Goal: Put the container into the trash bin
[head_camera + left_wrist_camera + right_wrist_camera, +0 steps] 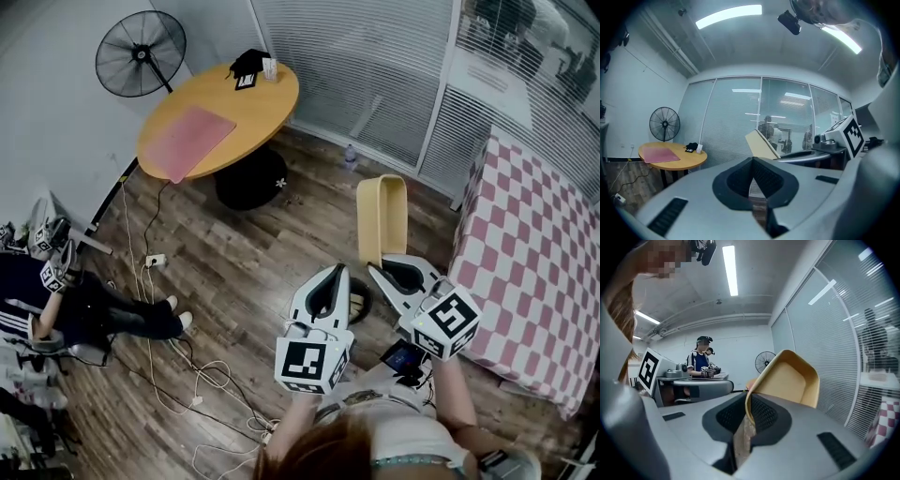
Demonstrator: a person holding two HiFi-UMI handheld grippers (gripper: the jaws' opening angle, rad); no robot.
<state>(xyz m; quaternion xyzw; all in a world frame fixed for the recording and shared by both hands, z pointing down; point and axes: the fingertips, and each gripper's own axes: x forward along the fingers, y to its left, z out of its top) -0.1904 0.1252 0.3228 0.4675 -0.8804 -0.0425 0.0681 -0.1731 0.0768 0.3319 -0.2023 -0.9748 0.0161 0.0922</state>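
Right hand-held gripper (748,405): clenched on the rim of the yellow container.
Wood floor (253,253): open walking space.
Checked cloth (534,244): just beside the load.
Container (382,217): in the air, upright, pinched at one edge only.
Left hand-held gripper (752,161): jaws together, empty.
Trash bin: cannot be made out with certainty.
Advice: hold the thin rim firmly, carry steadily, and release only over the bin.

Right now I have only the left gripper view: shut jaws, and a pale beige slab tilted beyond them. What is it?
Observer: A yellow plastic tray-like container; the right gripper is shut on its rim.
Operator: Where is it held?
Observer: Out ahead, above the wood-plank floor.
Operator: Anything on its right?
Observer: A table under a pink-and-white checked cloth.
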